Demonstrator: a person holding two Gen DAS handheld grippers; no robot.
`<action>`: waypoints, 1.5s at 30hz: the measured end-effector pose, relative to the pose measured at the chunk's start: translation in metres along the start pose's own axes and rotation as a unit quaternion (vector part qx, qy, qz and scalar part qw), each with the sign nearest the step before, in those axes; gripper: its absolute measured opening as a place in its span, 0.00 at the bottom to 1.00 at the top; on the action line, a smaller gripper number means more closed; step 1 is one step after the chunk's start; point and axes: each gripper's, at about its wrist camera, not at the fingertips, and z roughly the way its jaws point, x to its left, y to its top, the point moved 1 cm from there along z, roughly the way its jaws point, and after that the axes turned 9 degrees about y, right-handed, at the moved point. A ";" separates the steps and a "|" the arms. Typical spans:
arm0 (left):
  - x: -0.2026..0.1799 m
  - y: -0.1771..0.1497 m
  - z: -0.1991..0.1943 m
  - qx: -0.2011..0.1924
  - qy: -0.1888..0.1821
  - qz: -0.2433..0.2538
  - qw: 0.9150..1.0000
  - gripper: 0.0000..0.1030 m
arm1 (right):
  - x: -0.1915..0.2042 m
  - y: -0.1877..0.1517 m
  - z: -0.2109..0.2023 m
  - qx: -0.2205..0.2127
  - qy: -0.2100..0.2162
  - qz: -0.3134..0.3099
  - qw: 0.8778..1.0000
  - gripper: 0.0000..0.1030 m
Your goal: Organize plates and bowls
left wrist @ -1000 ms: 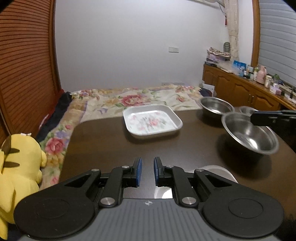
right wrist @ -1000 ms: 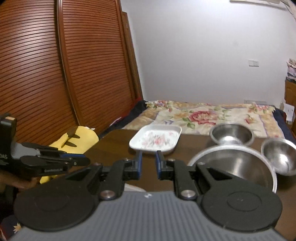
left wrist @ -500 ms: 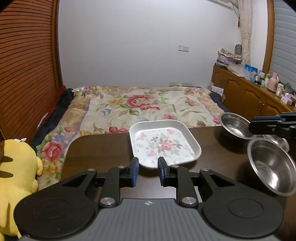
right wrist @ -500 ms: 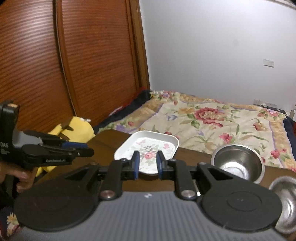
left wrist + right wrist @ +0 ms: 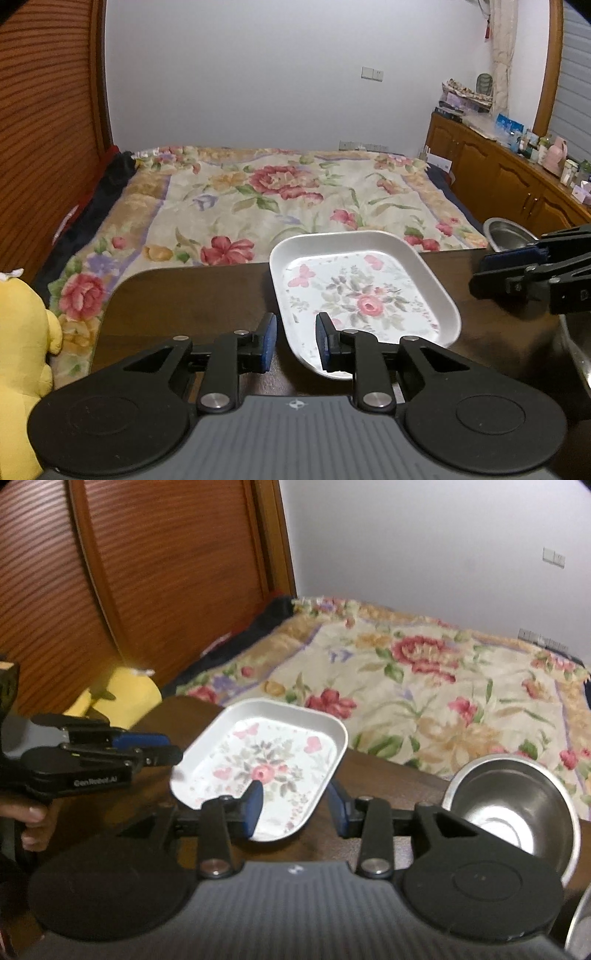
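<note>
Bedroom, dark wooden table (image 5: 184, 295) at the foot of a floral bed. Both tongs now closer in, jaws parted wider, empty: left gripper (image 5: 294, 341) and right gripper (image 5: 295, 805) straddle the floral tray (image 5: 364, 295) near edges. Steel bowl (image 5: 513, 805) rests just right; tray pickup judged next.

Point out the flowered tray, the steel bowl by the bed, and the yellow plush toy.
flowered tray (image 5: 364, 295), left wrist view, its painted floor
steel bowl (image 5: 517, 805), right wrist view, its inner wall
yellow plush toy (image 5: 18, 354), left wrist view, its body
</note>
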 end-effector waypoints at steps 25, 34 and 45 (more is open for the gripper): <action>0.002 -0.007 0.030 0.025 -0.019 -0.011 0.999 0.24 | -0.011 -0.002 0.039 0.061 0.012 0.013 0.998 0.31; 0.003 -0.006 0.031 0.033 -0.027 -0.025 0.999 0.14 | -0.013 -0.003 0.046 0.079 0.010 0.005 0.997 0.19; 0.008 -0.006 0.016 0.035 -0.034 -0.028 0.998 0.13 | -0.013 -0.004 0.036 0.072 0.023 0.016 0.997 0.17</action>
